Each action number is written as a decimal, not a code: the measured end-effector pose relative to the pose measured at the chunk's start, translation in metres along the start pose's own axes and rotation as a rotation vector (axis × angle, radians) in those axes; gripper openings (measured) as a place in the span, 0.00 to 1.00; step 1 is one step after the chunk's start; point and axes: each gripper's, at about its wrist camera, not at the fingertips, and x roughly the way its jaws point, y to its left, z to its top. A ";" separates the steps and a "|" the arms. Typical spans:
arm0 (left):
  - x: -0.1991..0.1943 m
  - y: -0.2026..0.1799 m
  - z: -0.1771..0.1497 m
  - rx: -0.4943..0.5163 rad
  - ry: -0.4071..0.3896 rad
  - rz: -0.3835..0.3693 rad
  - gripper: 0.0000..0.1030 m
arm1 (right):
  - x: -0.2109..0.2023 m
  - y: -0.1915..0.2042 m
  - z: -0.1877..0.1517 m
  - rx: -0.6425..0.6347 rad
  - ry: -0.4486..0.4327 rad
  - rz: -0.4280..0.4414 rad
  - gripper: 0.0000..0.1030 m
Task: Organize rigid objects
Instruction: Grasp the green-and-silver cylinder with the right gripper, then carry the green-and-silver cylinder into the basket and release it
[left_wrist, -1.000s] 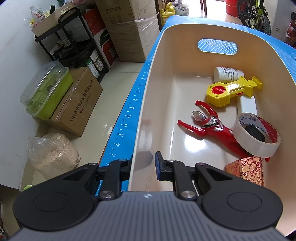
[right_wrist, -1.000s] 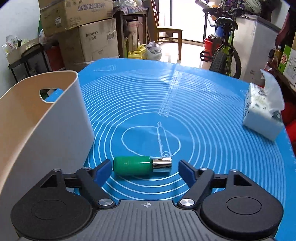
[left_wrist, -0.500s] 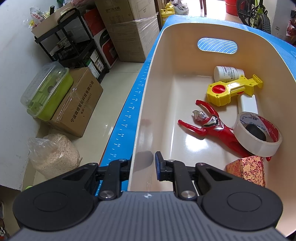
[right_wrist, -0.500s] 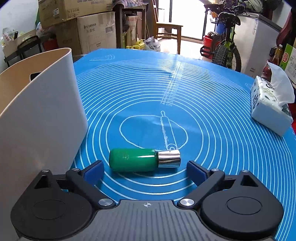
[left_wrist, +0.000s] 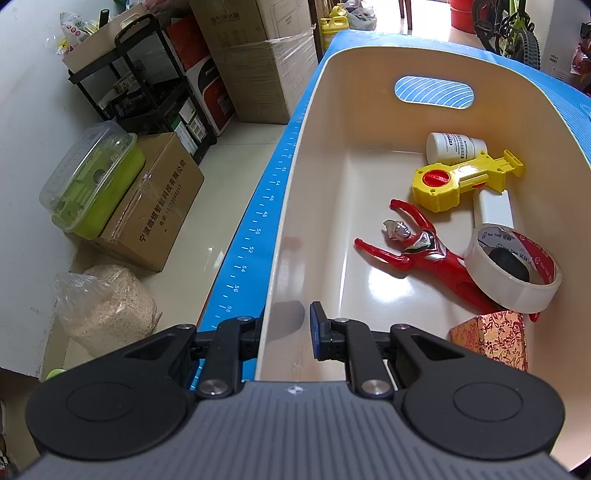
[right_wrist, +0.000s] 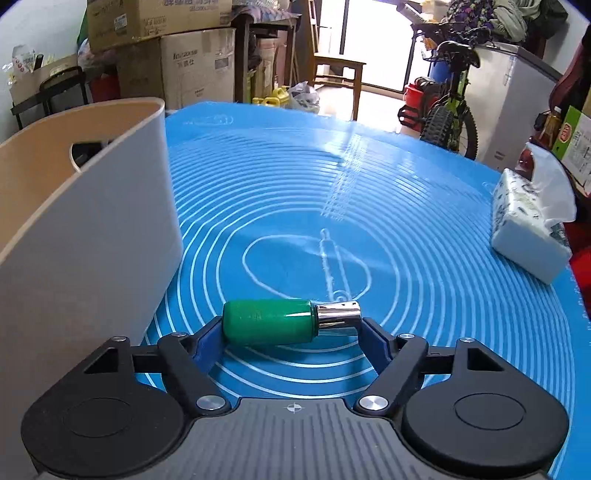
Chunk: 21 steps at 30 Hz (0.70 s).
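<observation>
My left gripper is shut on the near wall of the cream bin, one finger inside and one outside. In the bin lie a red figure, a yellow toy, a white bottle, a tape roll, a white block and a red patterned box. My right gripper is shut on a green bottle with a silver cap, lying crosswise on the blue mat. The bin stands just left of it.
A tissue pack sits at the mat's right edge. Off the table's left side, boxes, a green container and a bag stand on the floor. A bicycle and a cabinet stand beyond the table.
My right gripper has moved forward and closed its fingers onto the ends of the green bottle. My left gripper has kept its hold on the bin wall.
</observation>
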 end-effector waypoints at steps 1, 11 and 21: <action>0.000 0.000 0.000 0.000 0.001 0.001 0.19 | -0.005 -0.003 0.003 0.014 -0.008 -0.003 0.76; -0.001 0.001 0.000 -0.003 0.001 -0.002 0.19 | -0.066 -0.009 0.027 0.099 -0.150 0.035 0.76; -0.001 0.000 0.000 -0.007 -0.001 -0.011 0.19 | -0.119 0.028 0.042 0.065 -0.277 0.155 0.76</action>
